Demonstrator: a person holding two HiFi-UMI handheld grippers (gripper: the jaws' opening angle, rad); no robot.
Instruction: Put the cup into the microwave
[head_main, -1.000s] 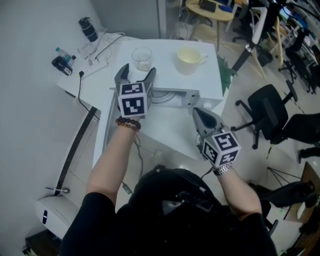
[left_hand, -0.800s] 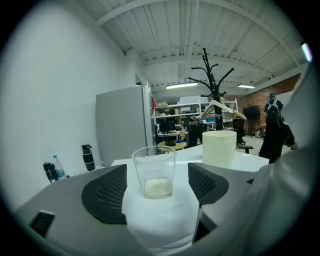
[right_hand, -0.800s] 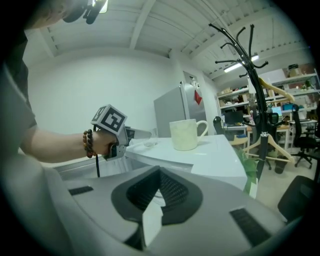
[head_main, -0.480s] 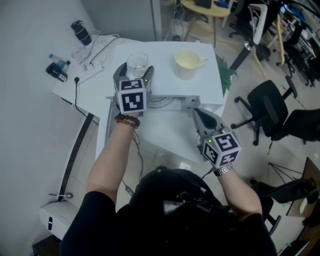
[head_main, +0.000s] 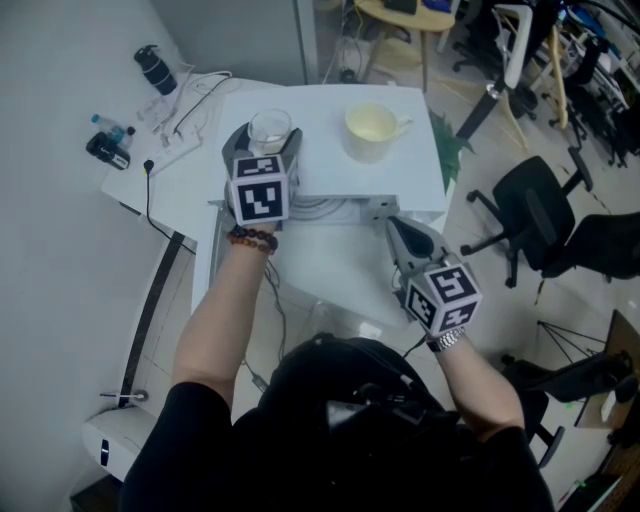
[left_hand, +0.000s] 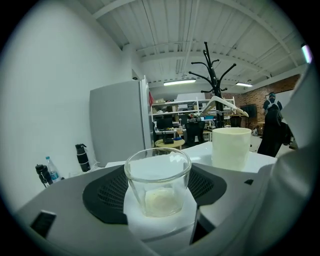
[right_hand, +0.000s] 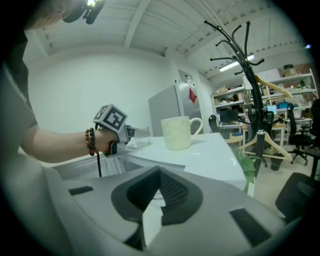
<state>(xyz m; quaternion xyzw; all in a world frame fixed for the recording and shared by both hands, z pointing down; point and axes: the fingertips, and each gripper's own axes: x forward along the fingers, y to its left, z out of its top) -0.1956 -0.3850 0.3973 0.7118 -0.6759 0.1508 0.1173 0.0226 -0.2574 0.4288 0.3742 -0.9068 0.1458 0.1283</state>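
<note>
Left gripper view: the left gripper's (head_main: 264, 145) jaws, just closing, flank the glass cup (left_hand: 157, 185) standing far left on the white top (head_main: 335, 172), apparently readying a lift. The right gripper (head_main: 398, 228) waits nearer, jaws together, empty.

Plain white wall (left_hand: 55, 100); black office chair (head_main: 530, 215); coat stand (left_hand: 212, 75); ceiling strip lights (left_hand: 179, 82).

No text, label, brand or number is legible anywhere here.
</note>
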